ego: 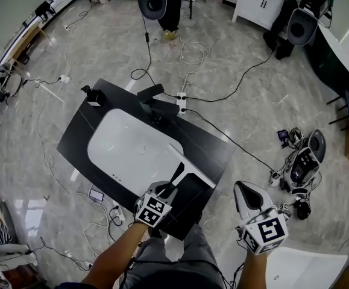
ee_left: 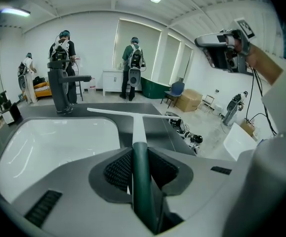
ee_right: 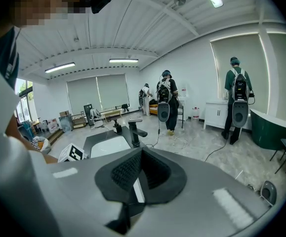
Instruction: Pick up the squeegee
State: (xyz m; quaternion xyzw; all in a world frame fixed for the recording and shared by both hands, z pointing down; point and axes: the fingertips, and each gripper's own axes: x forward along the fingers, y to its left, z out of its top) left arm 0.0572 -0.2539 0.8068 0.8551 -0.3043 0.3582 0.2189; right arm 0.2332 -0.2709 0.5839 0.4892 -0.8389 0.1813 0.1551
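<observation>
Your left gripper (ego: 169,188) points steeply down over the near corner of the black countertop (ego: 216,152). Its fingers pinch the dark green handle of the squeegee (ee_left: 139,132). The white shaft runs straight out past the fingertips to the crossbar blade, which lies across ahead of them.

Your right gripper (ego: 242,186) hangs off to the right of the counter, over the floor (ego: 102,47). It is tilted less steeply, and its fingers are pressed together with nothing between them.

The white basin (ego: 126,146) sits ahead of the left fingertips and to their left, with the dark faucet (ego: 156,104) beyond the blade. Cables (ego: 192,54) trail across the grey marble floor, and people (ee_left: 133,65) with backpacks stand by the far wall.

The handle's rear end is buried between the jaws. Whether the blade touches the countertop is not clear.
</observation>
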